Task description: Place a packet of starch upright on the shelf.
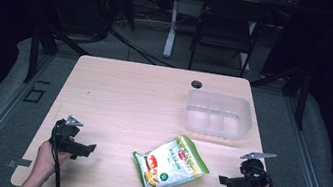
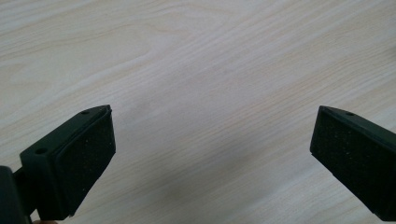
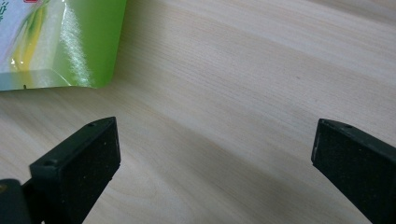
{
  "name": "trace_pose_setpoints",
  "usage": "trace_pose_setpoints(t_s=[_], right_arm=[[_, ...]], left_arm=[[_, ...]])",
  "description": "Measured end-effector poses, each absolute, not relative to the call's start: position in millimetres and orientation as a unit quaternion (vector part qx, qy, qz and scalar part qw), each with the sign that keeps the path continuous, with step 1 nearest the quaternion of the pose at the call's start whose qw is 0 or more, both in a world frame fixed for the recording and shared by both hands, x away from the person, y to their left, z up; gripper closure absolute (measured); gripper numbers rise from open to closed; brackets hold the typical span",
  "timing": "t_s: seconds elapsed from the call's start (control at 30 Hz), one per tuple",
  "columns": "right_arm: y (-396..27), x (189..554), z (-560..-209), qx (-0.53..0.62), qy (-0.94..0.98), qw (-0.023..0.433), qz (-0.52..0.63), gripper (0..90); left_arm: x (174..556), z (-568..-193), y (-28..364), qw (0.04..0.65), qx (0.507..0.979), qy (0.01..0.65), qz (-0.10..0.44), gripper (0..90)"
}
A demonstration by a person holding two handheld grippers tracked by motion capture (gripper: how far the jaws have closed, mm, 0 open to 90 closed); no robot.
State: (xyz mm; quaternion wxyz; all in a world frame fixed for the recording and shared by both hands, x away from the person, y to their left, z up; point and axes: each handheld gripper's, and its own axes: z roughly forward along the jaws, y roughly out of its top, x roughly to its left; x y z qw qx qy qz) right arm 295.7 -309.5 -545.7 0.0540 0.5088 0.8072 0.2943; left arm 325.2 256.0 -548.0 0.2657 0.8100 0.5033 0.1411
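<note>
both grippers open, snack bag (image 1: 169, 166) btwn them.

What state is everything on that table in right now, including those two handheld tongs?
Snack bag: sealed, lying flat on the table, untouched.
Clear plastic bin: upright, open-topped, looks empty.
Left tongs: jaws wide open, nothing between them.
Right tongs: jaws wide open, nothing between them, bag corner just ahead.
</note>
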Motion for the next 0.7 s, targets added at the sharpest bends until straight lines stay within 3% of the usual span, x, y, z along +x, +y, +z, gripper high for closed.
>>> trace_pose_setpoints(t_s=[0.53, 0.7], right_arm=[[-309.0, 296.3, -543.4, 0.508, 0.804, 0.032, 0.307, 1.2], [-303.7, 295.8, -538.1, 0.504, 0.812, 0.044, 0.291, 1.5]], left_arm=[[328.0, -550.3, 250.8, 0.260, 0.817, 0.497, 0.131, 0.2], [326.2, -550.9, 252.7, 0.245, 0.815, 0.508, 0.133, 0.2]])
